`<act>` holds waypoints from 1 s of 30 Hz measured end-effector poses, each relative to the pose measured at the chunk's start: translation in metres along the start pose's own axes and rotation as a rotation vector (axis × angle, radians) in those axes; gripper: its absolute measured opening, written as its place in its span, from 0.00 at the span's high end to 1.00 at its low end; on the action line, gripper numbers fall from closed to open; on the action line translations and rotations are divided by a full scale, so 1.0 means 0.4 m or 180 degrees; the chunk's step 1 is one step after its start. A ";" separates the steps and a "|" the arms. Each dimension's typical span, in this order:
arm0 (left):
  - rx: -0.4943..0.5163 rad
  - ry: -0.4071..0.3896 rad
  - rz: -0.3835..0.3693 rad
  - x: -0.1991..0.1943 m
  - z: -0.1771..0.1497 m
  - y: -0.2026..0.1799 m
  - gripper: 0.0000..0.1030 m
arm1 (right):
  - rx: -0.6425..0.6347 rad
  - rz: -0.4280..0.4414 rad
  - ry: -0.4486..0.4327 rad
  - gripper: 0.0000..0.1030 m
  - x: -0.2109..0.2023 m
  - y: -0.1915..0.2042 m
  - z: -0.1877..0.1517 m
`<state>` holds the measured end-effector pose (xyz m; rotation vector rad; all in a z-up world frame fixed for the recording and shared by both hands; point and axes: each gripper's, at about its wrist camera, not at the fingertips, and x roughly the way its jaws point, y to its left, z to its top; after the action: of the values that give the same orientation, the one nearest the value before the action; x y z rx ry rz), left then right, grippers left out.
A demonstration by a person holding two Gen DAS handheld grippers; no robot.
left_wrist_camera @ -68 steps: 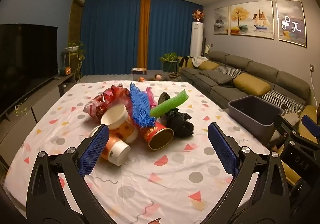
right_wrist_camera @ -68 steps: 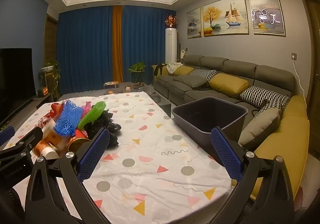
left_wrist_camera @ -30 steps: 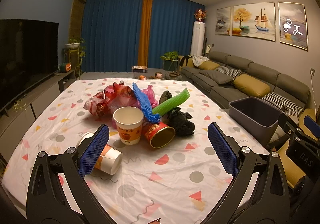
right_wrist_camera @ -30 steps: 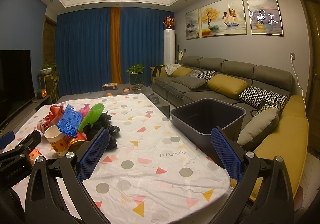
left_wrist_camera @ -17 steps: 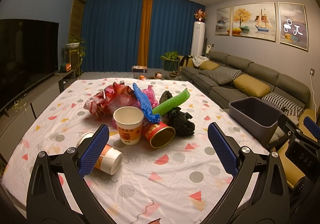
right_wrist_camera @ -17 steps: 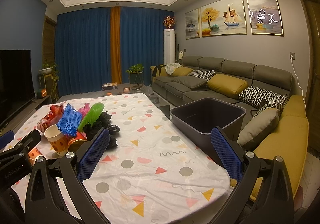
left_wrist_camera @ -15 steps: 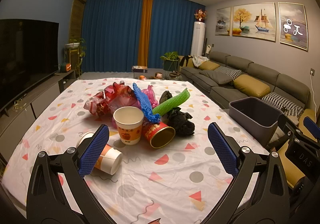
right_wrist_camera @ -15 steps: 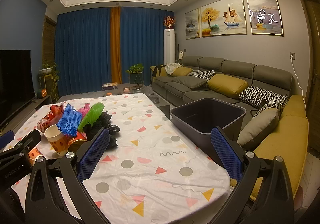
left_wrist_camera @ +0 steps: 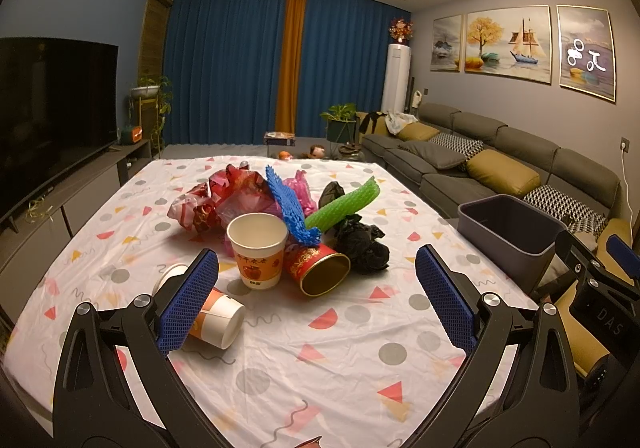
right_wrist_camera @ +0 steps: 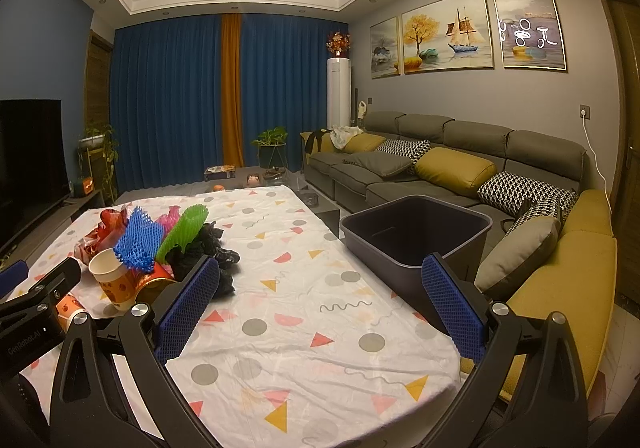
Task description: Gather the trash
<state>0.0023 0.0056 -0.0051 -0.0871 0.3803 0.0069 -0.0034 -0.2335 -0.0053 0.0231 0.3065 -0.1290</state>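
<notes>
A heap of trash lies mid-table: an upright paper cup (left_wrist_camera: 258,250), a tipped paper cup (left_wrist_camera: 216,318), a red can on its side (left_wrist_camera: 318,268), blue foam net (left_wrist_camera: 290,208), green foam net (left_wrist_camera: 344,204), black bag (left_wrist_camera: 362,244), red wrappers (left_wrist_camera: 224,196). The heap also shows in the right wrist view, at the left (right_wrist_camera: 160,244). A dark grey bin (right_wrist_camera: 416,236) stands off the table's right edge. My left gripper (left_wrist_camera: 316,304) is open and empty, short of the cups. My right gripper (right_wrist_camera: 320,304) is open and empty over the table, left of the bin.
The table wears a white cloth with coloured shapes (left_wrist_camera: 340,348). A grey sofa with yellow cushions (right_wrist_camera: 452,172) runs along the right wall behind the bin. A TV on a low cabinet (left_wrist_camera: 52,120) stands left. The right gripper's body shows in the left wrist view (left_wrist_camera: 600,288).
Since 2.3 s ago the left gripper drew back and the upright cup now stands apart from the tipped one. Over the last second nothing has visibly moved.
</notes>
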 end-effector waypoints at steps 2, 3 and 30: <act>-0.0003 -0.0003 -0.0005 0.000 0.000 0.001 0.06 | 0.0003 0.0000 0.0000 0.05 0.000 0.000 0.000; -0.0002 -0.0003 -0.0002 0.000 0.000 0.001 0.06 | -0.0001 -0.0001 -0.0001 0.05 0.000 0.001 0.000; -0.0006 -0.0003 -0.0003 0.000 -0.001 0.002 0.06 | 0.0002 0.0017 -0.0001 0.05 -0.001 -0.002 -0.009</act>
<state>0.0023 0.0065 -0.0055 -0.0890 0.3793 0.0063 -0.0051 -0.2340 -0.0087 0.0246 0.3061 -0.1239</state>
